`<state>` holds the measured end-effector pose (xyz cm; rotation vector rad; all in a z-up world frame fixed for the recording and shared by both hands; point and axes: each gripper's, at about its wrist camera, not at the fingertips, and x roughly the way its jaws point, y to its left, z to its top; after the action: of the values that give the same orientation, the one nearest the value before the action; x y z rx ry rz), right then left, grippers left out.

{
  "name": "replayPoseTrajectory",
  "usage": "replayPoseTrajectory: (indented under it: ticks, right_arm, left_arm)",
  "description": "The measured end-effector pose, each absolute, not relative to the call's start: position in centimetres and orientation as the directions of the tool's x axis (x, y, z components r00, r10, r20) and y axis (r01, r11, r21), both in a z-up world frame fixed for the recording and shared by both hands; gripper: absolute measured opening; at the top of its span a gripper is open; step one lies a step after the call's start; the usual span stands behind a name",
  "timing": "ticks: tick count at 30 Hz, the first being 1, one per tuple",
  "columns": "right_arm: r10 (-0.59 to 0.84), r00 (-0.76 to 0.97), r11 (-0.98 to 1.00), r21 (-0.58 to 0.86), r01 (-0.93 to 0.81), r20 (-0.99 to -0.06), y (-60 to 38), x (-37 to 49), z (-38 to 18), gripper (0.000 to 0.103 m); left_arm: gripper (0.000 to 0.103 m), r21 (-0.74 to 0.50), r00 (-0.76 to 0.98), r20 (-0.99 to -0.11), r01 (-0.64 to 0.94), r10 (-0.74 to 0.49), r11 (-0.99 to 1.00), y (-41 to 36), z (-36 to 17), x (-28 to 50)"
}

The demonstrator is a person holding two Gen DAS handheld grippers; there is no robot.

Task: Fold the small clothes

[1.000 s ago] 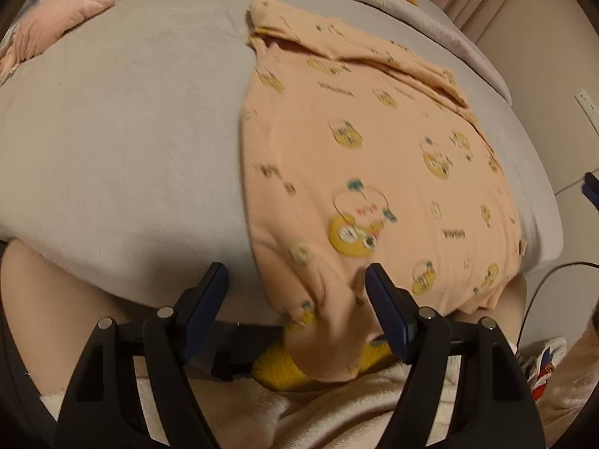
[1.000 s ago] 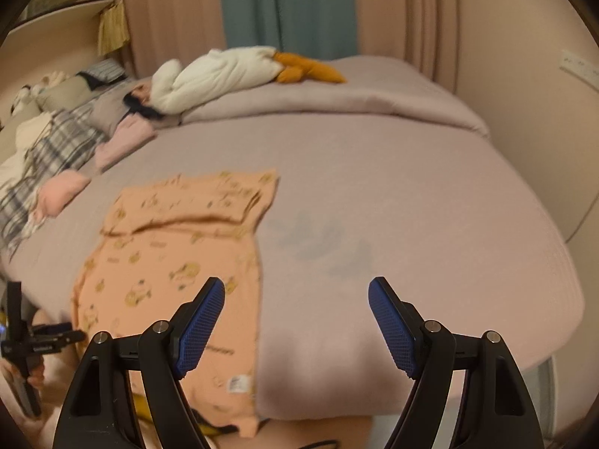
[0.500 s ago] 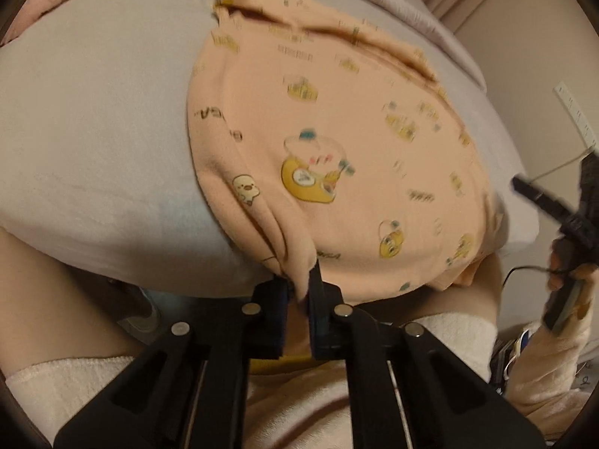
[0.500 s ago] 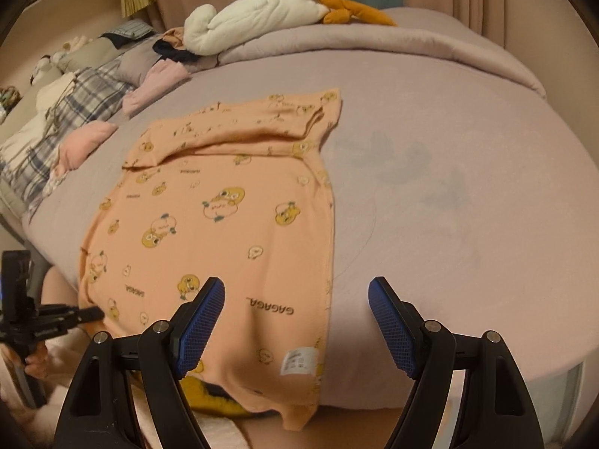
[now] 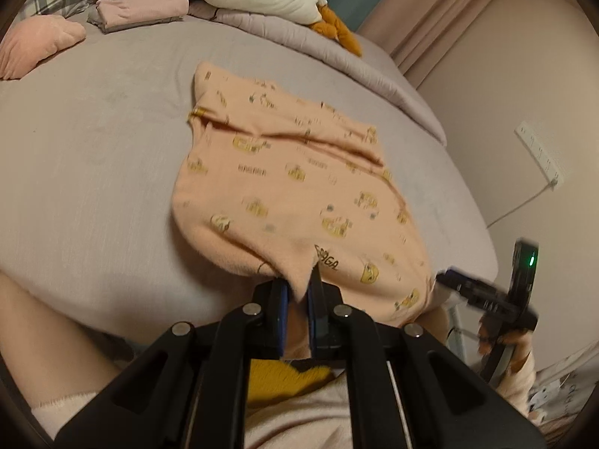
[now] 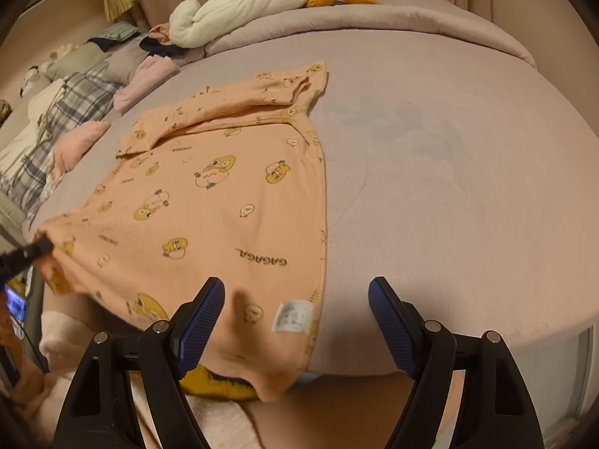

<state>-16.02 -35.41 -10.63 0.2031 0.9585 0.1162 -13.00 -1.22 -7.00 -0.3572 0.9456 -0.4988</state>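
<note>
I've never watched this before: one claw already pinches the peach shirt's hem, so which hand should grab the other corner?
The right gripper: it is open, above the peach shirt at its free hem corner; the left gripper is shut on the hem.

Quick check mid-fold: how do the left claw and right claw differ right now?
The left claw is shut on the peach shirt's near hem corner; the right claw is open, gripping nothing. The left pinches the shirt's left corner; the right hangs over the corner with the white label. Both sit at the bed's near edge.
</note>
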Motion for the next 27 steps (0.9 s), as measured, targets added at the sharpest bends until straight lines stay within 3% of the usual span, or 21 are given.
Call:
replayPoseTrajectory:
  ticks: [7, 19, 23, 24, 25, 27]
  right_arm:
    - [0.205, 0.570, 0.969, 0.248, -0.003, -0.795, -35.4, -16.1, -10.8, 0.079]
    - [0.305, 0.507, 0.949, 0.303, -0.089, -0.806, -31.9, -16.5, -12.8, 0.076]
    - [0.315, 0.494, 0.948, 0.291, -0.128, -0.810, -30.5, -16.7, -13.4, 0.057]
    - [0.310, 0.495, 0.950, 0.277, -0.141, -0.811, -30.2, -16.6, -13.4, 0.043]
    - [0.307, 0.498, 0.952, 0.268, -0.150, -0.811, -30.0, -16.5, -13.3, 0.021]
    - [0.320, 0.492, 0.947, 0.266, -0.178, -0.809, -29.7, -16.1, -12.8, 0.009]
  left_arm:
    - [0.007, -0.546, 0.514, -0.635, 0.229, -0.576, 0.806, -1.6, -5.9, -7.6]
    - [0.007, -0.569, 0.462, -0.695, 0.116, -0.551, 0.814, -1.3, -9.1, -1.1]
    - [0.008, -0.575, 0.456, -0.696, 0.109, -0.555, 0.811, -1.1, -9.3, -0.8]
    - [0.008, -0.575, 0.455, -0.696, 0.110, -0.556, 0.811, -1.0, -9.3, -0.8]
    - [0.008, -0.575, 0.455, -0.696, 0.111, -0.556, 0.810, -1.0, -9.2, -0.8]
    - [0.007, -0.576, 0.459, -0.691, 0.117, -0.558, 0.809, -0.8, -8.8, -0.9]
